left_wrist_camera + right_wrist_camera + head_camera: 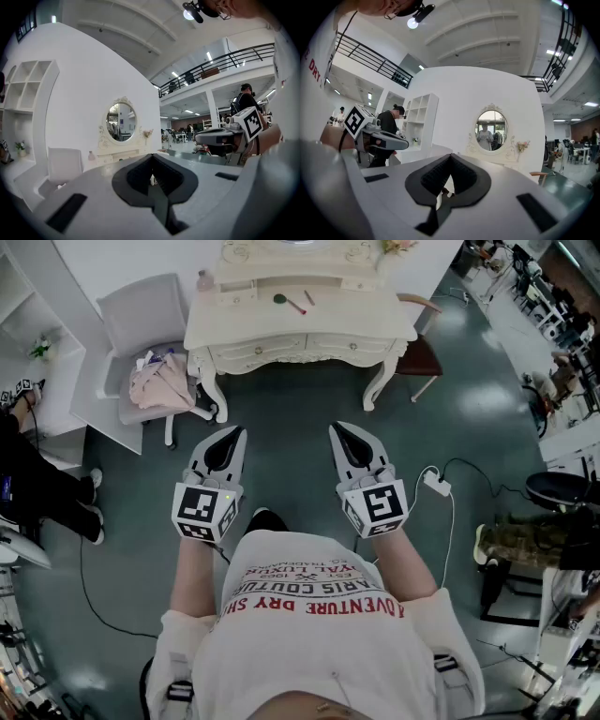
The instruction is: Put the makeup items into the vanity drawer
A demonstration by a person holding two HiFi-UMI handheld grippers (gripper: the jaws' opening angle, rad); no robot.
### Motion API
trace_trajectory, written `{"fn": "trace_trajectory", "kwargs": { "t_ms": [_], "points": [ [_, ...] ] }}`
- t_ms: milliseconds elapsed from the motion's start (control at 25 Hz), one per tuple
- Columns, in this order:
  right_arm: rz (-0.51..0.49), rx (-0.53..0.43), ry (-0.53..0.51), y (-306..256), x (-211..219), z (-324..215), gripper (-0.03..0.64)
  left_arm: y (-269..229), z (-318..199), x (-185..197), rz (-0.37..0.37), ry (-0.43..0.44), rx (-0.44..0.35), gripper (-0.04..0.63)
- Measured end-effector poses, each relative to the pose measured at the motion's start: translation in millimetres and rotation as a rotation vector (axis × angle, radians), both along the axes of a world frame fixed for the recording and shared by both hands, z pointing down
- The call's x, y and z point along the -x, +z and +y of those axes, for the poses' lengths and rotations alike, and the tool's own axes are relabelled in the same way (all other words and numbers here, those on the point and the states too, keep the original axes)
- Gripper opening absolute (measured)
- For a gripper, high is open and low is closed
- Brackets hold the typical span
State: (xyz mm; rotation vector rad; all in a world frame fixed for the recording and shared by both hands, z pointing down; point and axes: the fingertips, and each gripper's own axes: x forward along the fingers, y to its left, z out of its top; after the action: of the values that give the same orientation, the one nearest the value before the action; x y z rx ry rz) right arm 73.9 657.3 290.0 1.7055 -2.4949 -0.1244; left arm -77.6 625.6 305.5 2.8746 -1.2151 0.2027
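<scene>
We see a grey chair [141, 313] at the far left with pink clothes [161, 381] heaped on its seat, a brown chair [420, 356] far right, and a white charger [437, 484] lying on the floor [291, 423] at the right.

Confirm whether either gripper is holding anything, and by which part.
Nothing is held. The left gripper and the right gripper both have their jaws closed together on nothing, well short of the vanity.

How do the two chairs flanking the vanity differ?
The left chair is pale grey; the right chair is dark brown wood. The left chair carries heaped pink clothing; the right chair's visible seat is bare. Both stand beside the vanity, one at each end.
</scene>
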Motion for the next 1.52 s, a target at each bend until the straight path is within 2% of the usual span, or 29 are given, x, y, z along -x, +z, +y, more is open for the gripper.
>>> {"fn": "trace_trajectory", "kwargs": {
  "t_ms": [360,680,880,1040,1200,1520],
  "points": [
    [-0.01,-0.001,-0.035,4,0,-6,-0.003,3,-6,-4,0.036,0.005,0.017,0.008],
    [0.008,0.02,-0.097,13,3,-6,-0.002,8,-7,-19,0.008,0.005,0.021,0.006],
    [-0.028,0.046,-0.102,22,-4,-35,-0.002,16,-32,-21,-0.005,-0.007,0.039,0.006],
    [-0.03,0.057,-0.093,26,-7,-75,-0.002,25,-72,-17,-0.002,-0.024,0.057,0.006],
    [-0.007,0.076,-0.09,31,-2,-132,-0.002,27,-128,-15,-0.009,-0.004,0.06,0.008],
    [0.009,0.1,-0.057,26,16,-291,-0.002,6,-289,-6,0.015,0.049,0.047,0.007]
  ]
}}
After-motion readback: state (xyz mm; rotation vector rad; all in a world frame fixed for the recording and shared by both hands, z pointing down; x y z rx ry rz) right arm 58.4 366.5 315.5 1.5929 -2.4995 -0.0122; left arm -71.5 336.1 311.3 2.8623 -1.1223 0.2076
